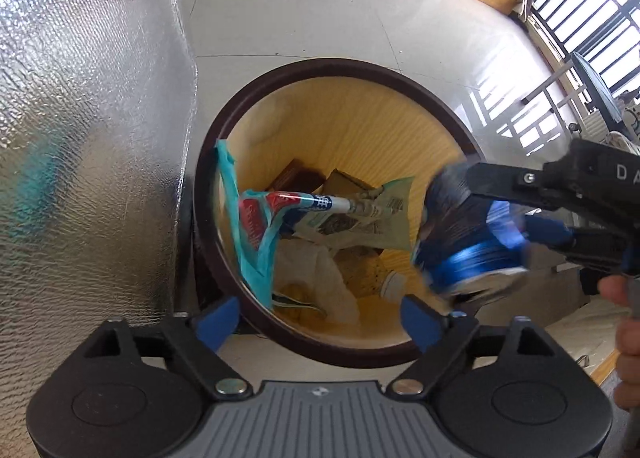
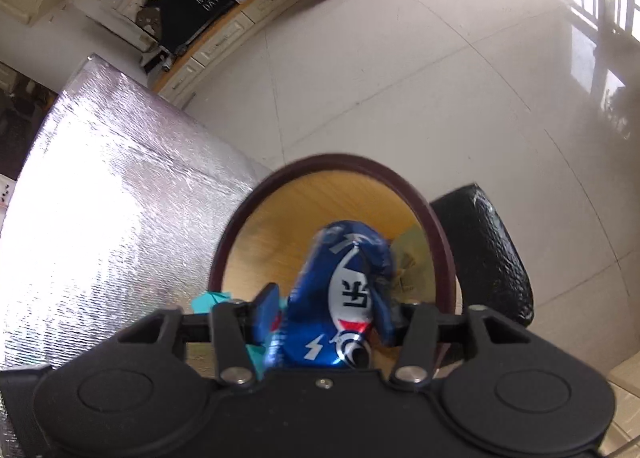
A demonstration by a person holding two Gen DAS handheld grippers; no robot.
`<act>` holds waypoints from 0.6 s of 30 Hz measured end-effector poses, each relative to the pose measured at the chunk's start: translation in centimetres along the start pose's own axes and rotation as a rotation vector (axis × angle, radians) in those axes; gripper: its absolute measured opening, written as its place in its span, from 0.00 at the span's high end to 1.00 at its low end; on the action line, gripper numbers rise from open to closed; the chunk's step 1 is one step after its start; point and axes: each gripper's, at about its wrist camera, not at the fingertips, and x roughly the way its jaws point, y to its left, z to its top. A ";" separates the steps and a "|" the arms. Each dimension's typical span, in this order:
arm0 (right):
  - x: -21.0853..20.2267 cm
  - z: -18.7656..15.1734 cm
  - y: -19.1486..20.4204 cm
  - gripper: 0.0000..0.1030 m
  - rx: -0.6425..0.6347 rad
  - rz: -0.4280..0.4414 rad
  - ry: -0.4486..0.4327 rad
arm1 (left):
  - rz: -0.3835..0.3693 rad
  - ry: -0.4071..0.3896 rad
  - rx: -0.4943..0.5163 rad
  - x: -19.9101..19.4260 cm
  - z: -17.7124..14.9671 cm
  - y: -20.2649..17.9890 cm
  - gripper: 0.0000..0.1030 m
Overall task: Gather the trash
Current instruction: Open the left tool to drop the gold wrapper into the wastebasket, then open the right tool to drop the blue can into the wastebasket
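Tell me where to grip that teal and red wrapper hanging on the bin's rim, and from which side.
Grip the wrapper by its teal strip draped over the bin's rim, likely easiest from above on the foil-covered side. That strip stands proud of the rim; the rest sags inside among other trash. The left gripper is open above the bin; the right gripper is busy, shut on the blue can.

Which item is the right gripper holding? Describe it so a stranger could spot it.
Find the round bin with the dark rim and yellow inside, beside the silver foil-covered block. At its right rim the right gripper is shut on a crushed can. It is glossy blue metal with a white label, unlike the paper and plastic wrappers lying in the bin.
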 end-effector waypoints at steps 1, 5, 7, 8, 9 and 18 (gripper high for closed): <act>0.1 -0.1 0.1 0.24 -0.016 -0.023 0.006 | 0.001 -0.001 0.003 -0.1 -0.1 0.0 0.09; -0.3 -0.7 0.6 0.15 -0.087 -0.076 0.023 | -0.002 -0.003 0.023 -0.5 0.1 -0.5 0.03; -0.7 -0.8 0.4 0.09 -0.084 -0.082 0.029 | 0.001 -0.006 0.029 -0.6 0.1 -0.7 0.00; -1.0 -0.8 0.3 0.05 -0.083 -0.087 0.029 | 0.002 -0.007 0.029 -0.7 0.1 -0.7 0.00; -1.2 -0.8 0.2 0.04 -0.084 -0.092 0.027 | 0.002 -0.006 0.028 -0.8 0.2 -0.7 0.00; -3.6 -1.4 0.7 0.00 -0.155 -0.132 0.018 | 0.016 -0.025 0.036 -2.2 -0.1 -1.0 0.00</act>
